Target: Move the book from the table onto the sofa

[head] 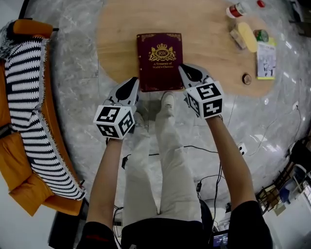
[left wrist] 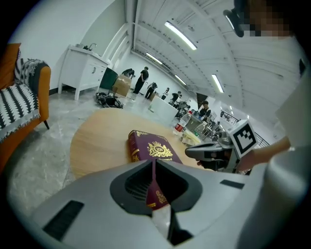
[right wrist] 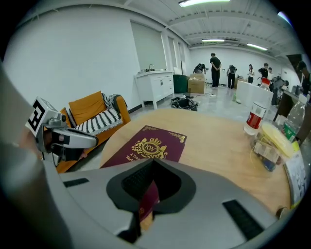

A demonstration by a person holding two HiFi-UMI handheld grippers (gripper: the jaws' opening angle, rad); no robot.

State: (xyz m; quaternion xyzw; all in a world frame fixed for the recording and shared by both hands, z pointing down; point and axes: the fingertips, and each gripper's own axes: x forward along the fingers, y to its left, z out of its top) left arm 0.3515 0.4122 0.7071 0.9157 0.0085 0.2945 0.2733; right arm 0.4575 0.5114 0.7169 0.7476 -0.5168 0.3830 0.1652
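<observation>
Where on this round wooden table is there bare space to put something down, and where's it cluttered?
Bare wood lies left of the dark red hardcover book, out to the round wooden table's rim, and right of it up to the clutter. Crowded: the right edge, with a red-labelled bottle, yellow packet and white booklet.

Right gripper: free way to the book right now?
Likely yes. The right gripper hangs at the book's near right corner, nothing lies between them, and the clutter sits farther right on the table. Its jaws are together, so it would need to open to grip.
</observation>
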